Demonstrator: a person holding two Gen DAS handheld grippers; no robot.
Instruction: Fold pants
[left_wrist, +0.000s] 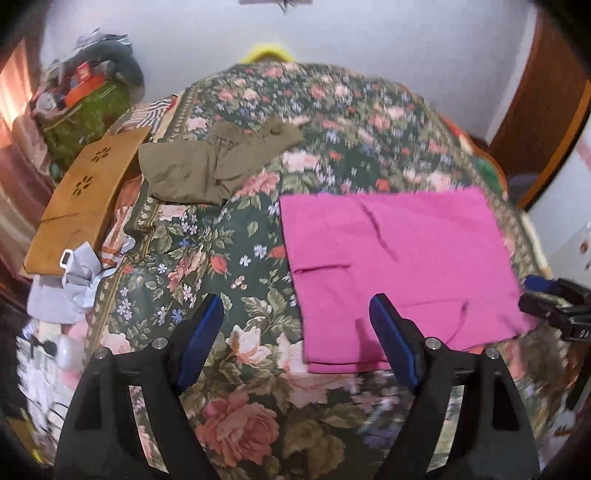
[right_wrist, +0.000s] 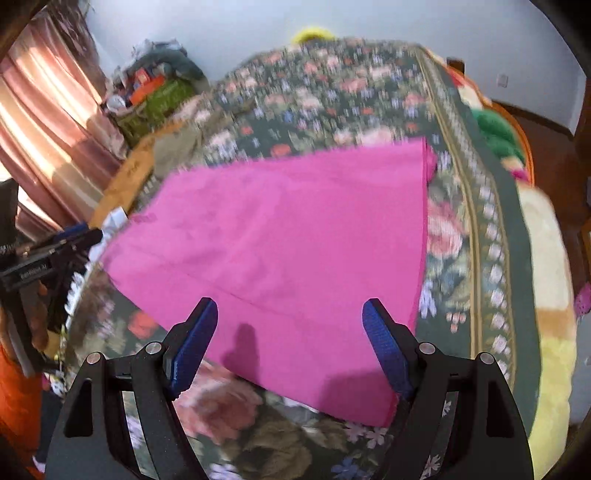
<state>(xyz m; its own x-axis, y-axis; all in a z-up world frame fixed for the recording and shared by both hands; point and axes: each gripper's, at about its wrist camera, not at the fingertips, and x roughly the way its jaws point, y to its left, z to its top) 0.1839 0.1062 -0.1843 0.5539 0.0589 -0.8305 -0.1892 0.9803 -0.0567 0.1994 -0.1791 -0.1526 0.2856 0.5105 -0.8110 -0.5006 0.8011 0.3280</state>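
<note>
Bright pink pants (left_wrist: 399, 266) lie folded flat in a rough rectangle on the floral bedspread (left_wrist: 236, 280). They also show in the right wrist view (right_wrist: 295, 251). My left gripper (left_wrist: 295, 314) is open and empty, hovering above the pants' near left edge. My right gripper (right_wrist: 290, 317) is open and empty above the near edge of the pants. The right gripper also shows at the right edge of the left wrist view (left_wrist: 546, 302). The left gripper shows at the left edge of the right wrist view (right_wrist: 55, 254).
Olive-green pants (left_wrist: 210, 162) lie crumpled at the far left of the bed. A wooden board (left_wrist: 85, 199) and white cloth (left_wrist: 70, 284) lie by the left edge. A cluttered pile (left_wrist: 85, 92) stands by the curtain. Plush blankets (right_wrist: 546, 258) hang off the right side.
</note>
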